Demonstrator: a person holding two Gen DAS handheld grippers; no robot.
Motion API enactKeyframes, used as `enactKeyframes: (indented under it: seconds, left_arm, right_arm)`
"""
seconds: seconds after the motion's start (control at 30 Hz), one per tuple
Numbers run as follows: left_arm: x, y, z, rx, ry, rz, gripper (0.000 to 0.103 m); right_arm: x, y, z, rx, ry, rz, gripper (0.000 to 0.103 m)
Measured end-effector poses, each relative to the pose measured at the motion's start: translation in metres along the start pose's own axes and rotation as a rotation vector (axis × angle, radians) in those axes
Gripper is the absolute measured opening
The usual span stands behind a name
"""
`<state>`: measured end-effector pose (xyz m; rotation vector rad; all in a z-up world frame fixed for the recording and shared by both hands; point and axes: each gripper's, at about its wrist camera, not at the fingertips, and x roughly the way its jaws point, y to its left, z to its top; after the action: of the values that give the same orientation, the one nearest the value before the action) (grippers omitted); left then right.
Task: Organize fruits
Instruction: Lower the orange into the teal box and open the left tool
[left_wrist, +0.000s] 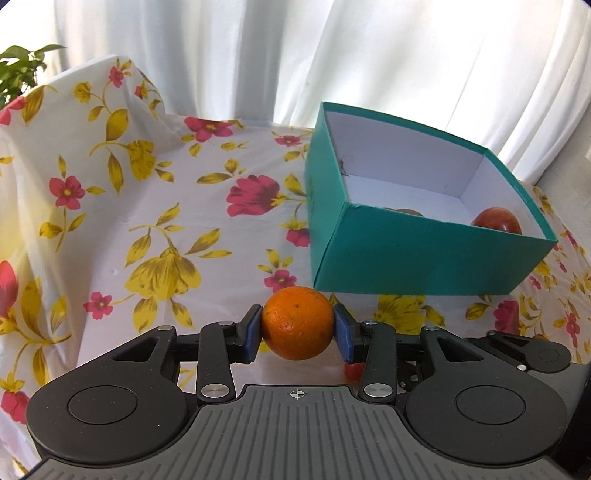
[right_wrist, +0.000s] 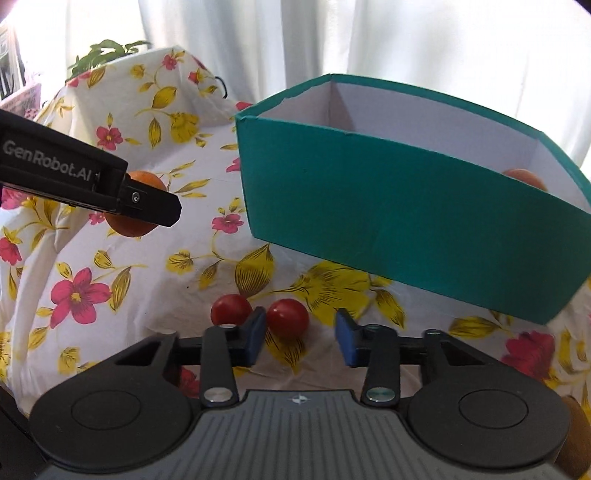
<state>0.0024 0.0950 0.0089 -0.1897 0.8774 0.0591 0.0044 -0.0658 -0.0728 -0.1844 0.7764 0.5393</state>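
My left gripper is shut on an orange and holds it above the floral cloth, in front of and left of the teal box. The right wrist view shows that left gripper from the side, with the orange behind its finger. A red apple lies in the box's near right corner; another fruit's top peeks over the front wall. My right gripper is open, low over the cloth. One red tomato sits between its fingers and a second tomato lies just left of the left finger.
The table is covered by a rumpled floral cloth that rises over a hump at the back left. A green plant stands behind it. White curtains hang at the back. The teal box fills the right half of the right wrist view.
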Motion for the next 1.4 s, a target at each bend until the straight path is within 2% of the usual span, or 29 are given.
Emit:
enactKeyframes:
  seconds: [0.1,0.3,0.43,0.57,0.73,0.9,1.0,1.4]
  left_arm:
    - [0.003,0.001,0.000,-0.002,0.010,-0.001,0.045]
    - [-0.001,-0.010,0.004,0.027,0.010,-0.011,0.045]
    - [-0.012,-0.026,0.019,0.062,-0.023,-0.017,0.045]
    - [-0.023,-0.048,0.047,0.086,-0.088,-0.030,0.045]
    - [-0.018,-0.088,0.079,0.152,-0.154,-0.048,0.045]
    - [0.007,-0.122,0.086,0.213,-0.139,-0.021,0.045]
    - [0.023,-0.133,0.085,0.231,-0.113,-0.004,0.045]
    - [0.053,-0.140,0.087,0.247,-0.073,0.056,0.046]
  right_arm:
    - [0.005,0.003,0.001,-0.017,0.012,0.022,0.025]
    - [0.000,-0.001,0.004,-0.010,0.004,0.015,0.025]
    - [-0.024,-0.015,0.009,0.011,-0.032,-0.035,0.025]
    - [-0.054,-0.034,0.014,0.049,-0.081,-0.107,0.025]
    - [-0.087,-0.059,0.020,0.124,-0.162,-0.181,0.025]
    - [-0.110,-0.076,0.019,0.164,-0.208,-0.246,0.025]
    - [-0.116,-0.082,0.014,0.180,-0.207,-0.269,0.025]
    - [-0.128,-0.101,0.010,0.209,-0.242,-0.315,0.025]
